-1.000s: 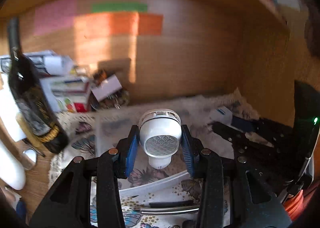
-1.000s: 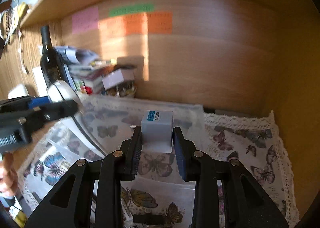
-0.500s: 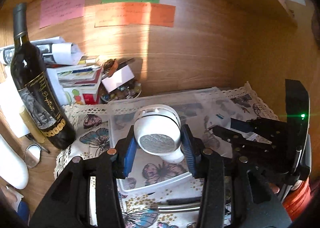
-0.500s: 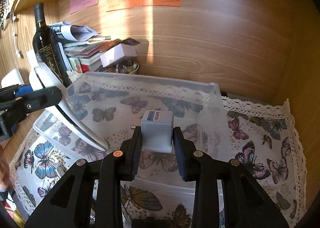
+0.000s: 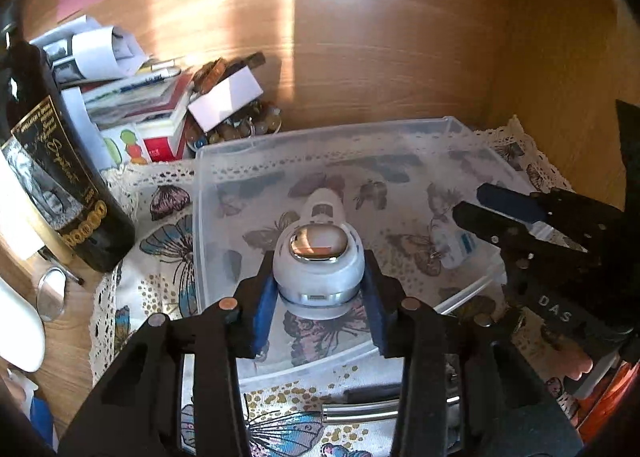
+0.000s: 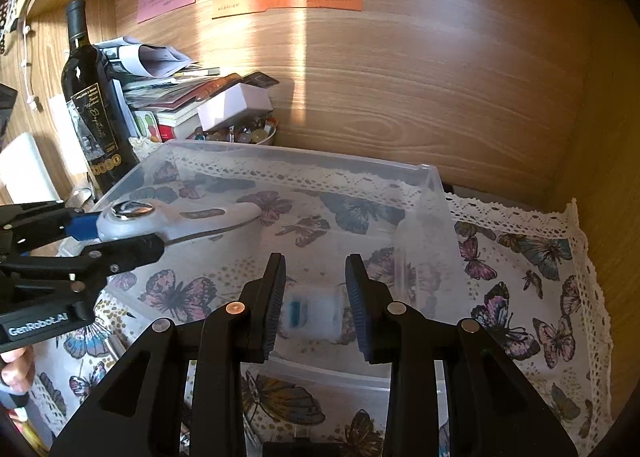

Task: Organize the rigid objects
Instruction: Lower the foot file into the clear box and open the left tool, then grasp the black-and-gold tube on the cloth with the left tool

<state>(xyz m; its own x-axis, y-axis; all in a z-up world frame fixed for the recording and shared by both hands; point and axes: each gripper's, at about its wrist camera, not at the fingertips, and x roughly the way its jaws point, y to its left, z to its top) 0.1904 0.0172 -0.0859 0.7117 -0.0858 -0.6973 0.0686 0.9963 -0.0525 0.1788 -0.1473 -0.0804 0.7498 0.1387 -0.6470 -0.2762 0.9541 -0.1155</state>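
A clear plastic bin (image 5: 360, 129) (image 6: 432, 177) stands on a butterfly-print cloth. My left gripper (image 5: 318, 289) is shut on a white handheld device (image 5: 318, 257) with a shiny metal cap, held over the bin; the device also shows in the right wrist view (image 6: 176, 221). My right gripper (image 6: 316, 301) is open above the bin's near right corner. A small white box with a blue label (image 6: 312, 311) lies blurred below and between its fingers; in the left wrist view the box (image 5: 456, 245) sits inside the bin beside my right gripper (image 5: 508, 217).
A dark wine bottle (image 5: 60, 185) (image 6: 96, 113) stands left of the bin. Stacked books and papers (image 6: 168, 97), a white box (image 6: 234, 105) and a bowl of beads (image 6: 240, 135) sit behind. Wooden walls close the back and right. A metal handle (image 5: 360, 413) lies in front.
My right gripper opened and the small white box dropped into the bin. My left gripper tipped the white device forward and lowered it over the bin.
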